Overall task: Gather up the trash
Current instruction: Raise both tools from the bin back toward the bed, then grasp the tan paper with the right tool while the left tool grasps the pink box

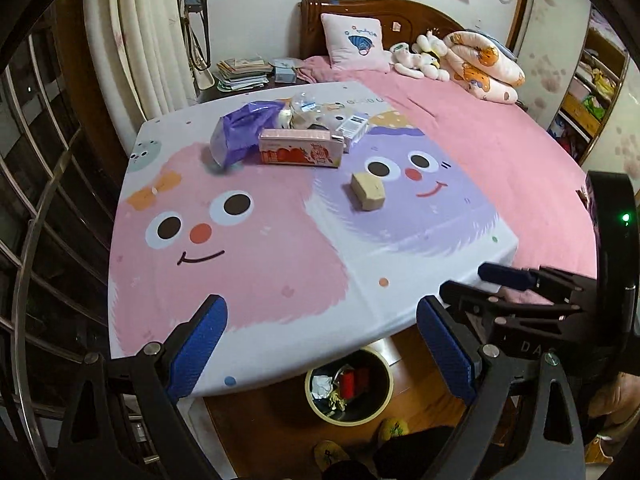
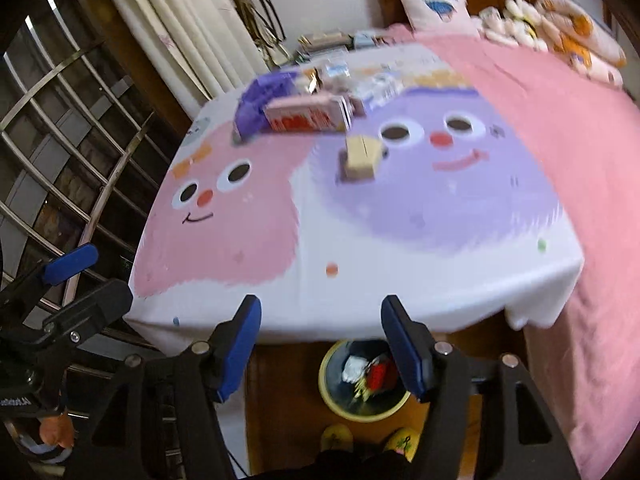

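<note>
Left tool (image 1: 320,354) spread wide, empty; right tool (image 2: 320,350) likewise, above bin (image 2: 366,380) on floor. Tan box (image 1: 369,191) lies alone mid-desk (image 1: 280,288); pink carton (image 1: 301,151), purple bag (image 1: 242,130) piled at far edge.

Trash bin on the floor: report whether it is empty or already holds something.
Not empty. The bin already holds a red item, crumpled white paper and yellowish scraps, seen from above in both wrist views; it is not full to the rim.

left gripper (image 1: 320,344) | black frame, blue pads (silver screws) | right gripper (image 2: 322,346) alike
</note>
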{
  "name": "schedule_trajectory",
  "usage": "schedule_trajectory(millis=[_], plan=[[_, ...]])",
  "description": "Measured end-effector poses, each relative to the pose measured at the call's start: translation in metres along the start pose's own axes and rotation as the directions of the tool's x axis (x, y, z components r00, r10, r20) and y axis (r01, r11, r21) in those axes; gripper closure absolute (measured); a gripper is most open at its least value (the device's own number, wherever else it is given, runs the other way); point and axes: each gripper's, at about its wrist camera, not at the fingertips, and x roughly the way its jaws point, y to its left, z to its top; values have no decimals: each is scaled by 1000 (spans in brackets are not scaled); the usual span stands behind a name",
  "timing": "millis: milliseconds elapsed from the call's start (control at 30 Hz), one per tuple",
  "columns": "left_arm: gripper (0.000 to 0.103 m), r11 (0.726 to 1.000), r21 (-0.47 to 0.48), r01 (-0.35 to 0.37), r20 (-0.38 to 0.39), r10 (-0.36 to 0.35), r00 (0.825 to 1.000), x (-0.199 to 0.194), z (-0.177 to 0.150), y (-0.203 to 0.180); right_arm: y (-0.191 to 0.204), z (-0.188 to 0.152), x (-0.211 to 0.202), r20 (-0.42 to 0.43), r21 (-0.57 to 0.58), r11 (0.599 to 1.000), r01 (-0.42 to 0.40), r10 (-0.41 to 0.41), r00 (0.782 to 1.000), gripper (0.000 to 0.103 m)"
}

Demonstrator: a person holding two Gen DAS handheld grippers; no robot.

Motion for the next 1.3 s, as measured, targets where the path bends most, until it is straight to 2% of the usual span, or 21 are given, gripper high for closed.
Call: schedule_trajectory(millis=[167,233,400,633,767,800,967,1167,1200,1233,1300], plan=[[8,999,-34,-5,-18,5,1000,12,14,6,-1,23,14,-8,-74,997,-1,1,1000,39],[8,998,-55,-19,-29,17,999,23,18,9,-3,35,27,-19,-121,993,-1,-1,1000,33],[8,988,-144,-50,-79,39,996,58,34,15,-17,63,68,-56,-277,961,-2,-14,998,32],[8,943,-300,-146,-172,97,980,116,59,12,-42,100,123,-125,-501,863,-68,6,992,32],[8,909,-362,-205,-219,130,967,145,64,6,-48,113,148,-175,-614,774,-154,56,983,32],[8,898,-385,-214,-231,131,964,151,65,6,-49,116,155,-183,-652,737,-176,72,980,32],[8,856,-449,-257,-269,144,952,171,61,6,-48,126,172,-226,-728,634,-260,136,965,32],[8,820,-488,-298,-291,169,942,180,60,7,-44,132,186,-279,-754,564,-337,189,942,32],[8,816,-493,-302,-292,171,941,181,61,7,-43,133,187,-278,-757,558,-339,195,941,33],[8,811,-498,-306,-294,174,940,182,62,8,-43,134,187,-279,-758,554,-345,203,939,39],[8,808,-503,-308,-293,176,940,183,64,8,-42,134,187,-283,-762,543,-353,211,936,40]])
